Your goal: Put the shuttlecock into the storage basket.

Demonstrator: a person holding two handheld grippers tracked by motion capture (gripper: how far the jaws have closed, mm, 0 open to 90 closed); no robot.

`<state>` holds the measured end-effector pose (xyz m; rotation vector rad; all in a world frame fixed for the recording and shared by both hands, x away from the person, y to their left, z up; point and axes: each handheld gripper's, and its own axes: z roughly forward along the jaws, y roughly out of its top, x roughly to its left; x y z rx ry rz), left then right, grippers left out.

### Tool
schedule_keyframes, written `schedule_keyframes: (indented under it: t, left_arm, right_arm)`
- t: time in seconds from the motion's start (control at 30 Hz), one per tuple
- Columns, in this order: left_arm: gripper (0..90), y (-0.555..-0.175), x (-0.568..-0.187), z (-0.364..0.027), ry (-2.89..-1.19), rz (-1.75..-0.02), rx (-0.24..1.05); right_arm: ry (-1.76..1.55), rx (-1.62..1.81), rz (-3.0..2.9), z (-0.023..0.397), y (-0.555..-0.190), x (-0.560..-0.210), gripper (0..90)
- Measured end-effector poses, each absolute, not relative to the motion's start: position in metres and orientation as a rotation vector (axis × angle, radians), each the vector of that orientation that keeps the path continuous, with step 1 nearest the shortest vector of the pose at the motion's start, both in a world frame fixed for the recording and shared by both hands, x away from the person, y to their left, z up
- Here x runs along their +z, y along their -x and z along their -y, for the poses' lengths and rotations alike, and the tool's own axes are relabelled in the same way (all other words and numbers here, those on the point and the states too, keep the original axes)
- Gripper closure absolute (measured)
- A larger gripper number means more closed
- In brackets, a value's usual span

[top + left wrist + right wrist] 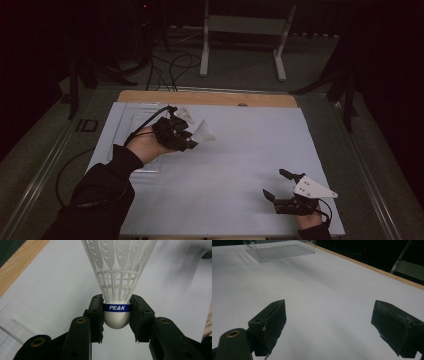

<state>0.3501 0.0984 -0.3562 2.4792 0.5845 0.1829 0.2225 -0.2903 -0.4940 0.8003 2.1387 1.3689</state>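
**Shuttlecock held by its cork, second gripper waiting open**

Over the far-left part of the white table sheet (235,150), the left gripper (192,135) is lifted above the surface and holds a white plastic shuttlecock with a rounded white cork and a blue band printed "PEAK" (117,290). In the left gripper view its two black jaws are closed on the cork from both sides, at the height of the blue band, and the open lattice skirt points away from the hand. I think the grip is placed there on purpose: the cork is the only hard part, while the thin skirt would bend or slip if it were squeezed. In the high view the skirt (204,132) points to the right, toward the middle of the table.

Just behind and under this hand lies a clear, shallow plastic tray (131,116), near the far-left corner of the sheet. Whether the shuttlecock belongs to it, I cannot tell.

At the near-right edge, the right gripper (280,186) rests low and well apart from the other. Its jaws stand wide open with nothing between them, only bare sheet. It seems to be parked there, out of the way, perhaps ready to receive something.

A wooden strip (210,97) borders the far side of the sheet.
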Motion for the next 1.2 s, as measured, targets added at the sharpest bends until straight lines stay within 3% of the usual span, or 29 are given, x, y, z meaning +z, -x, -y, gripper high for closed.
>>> schedule_keyframes:
  t: [1.2]
  left_arm:
    - [65.7,-0.343,-0.34,-0.161,-2.42,-0.708,0.244]
  right_arm:
    - [-0.793,1.381,-2.137,0.289,-0.222,-0.494,12.5]
